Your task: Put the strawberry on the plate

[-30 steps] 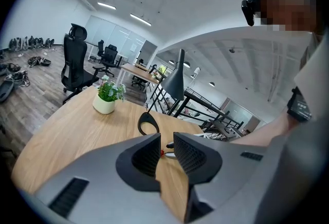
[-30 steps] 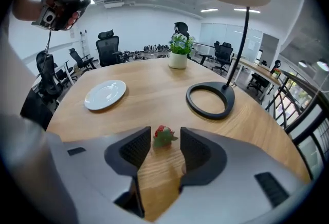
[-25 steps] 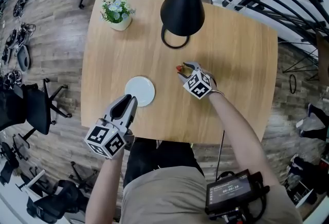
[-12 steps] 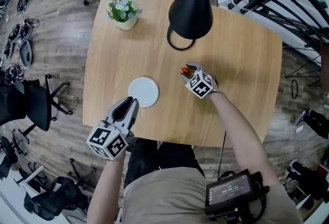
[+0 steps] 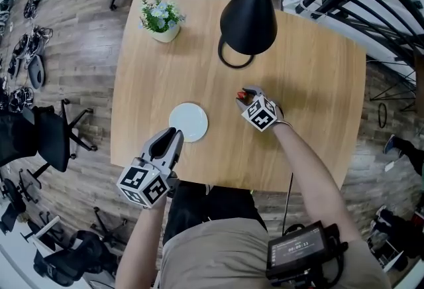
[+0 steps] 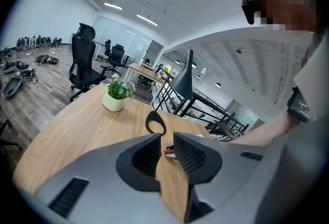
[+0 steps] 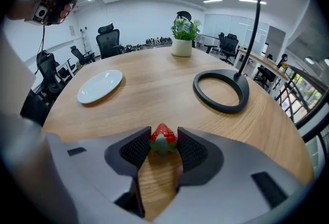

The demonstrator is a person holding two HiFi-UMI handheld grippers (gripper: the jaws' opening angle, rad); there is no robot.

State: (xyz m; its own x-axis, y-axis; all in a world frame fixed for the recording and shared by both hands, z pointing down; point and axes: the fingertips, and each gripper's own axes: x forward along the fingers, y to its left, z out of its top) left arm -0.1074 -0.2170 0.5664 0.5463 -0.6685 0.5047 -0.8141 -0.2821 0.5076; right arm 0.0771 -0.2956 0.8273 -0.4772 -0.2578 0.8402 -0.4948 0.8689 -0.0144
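A red strawberry (image 7: pixel 163 138) with a green cap lies on the round wooden table (image 5: pixel 305 82). It sits between the fingertips of my right gripper (image 7: pixel 163 142), whose jaws are closing, and the pads meet its sides. In the head view that gripper (image 5: pixel 246 94) is right of centre, with the strawberry (image 5: pixel 242 93) at its tip. The white plate (image 5: pixel 188 122) lies empty to its left, also seen as the plate (image 7: pixel 100 86) in the right gripper view. My left gripper (image 5: pixel 171 137) hovers by the plate's near edge. Its jaws (image 6: pixel 167 148) stand slightly apart with nothing between them.
A black lamp (image 5: pixel 248 12) hangs over the table's far side, and its ring base (image 7: pixel 221 89) rests just beyond the strawberry. A small potted plant (image 5: pixel 161 19) stands at the far left corner. Office chairs (image 5: pixel 46 135) stand on the floor to the left.
The right gripper's jaws have drawn in around the strawberry. The head view has shifted a little. The left gripper stays by the plate.
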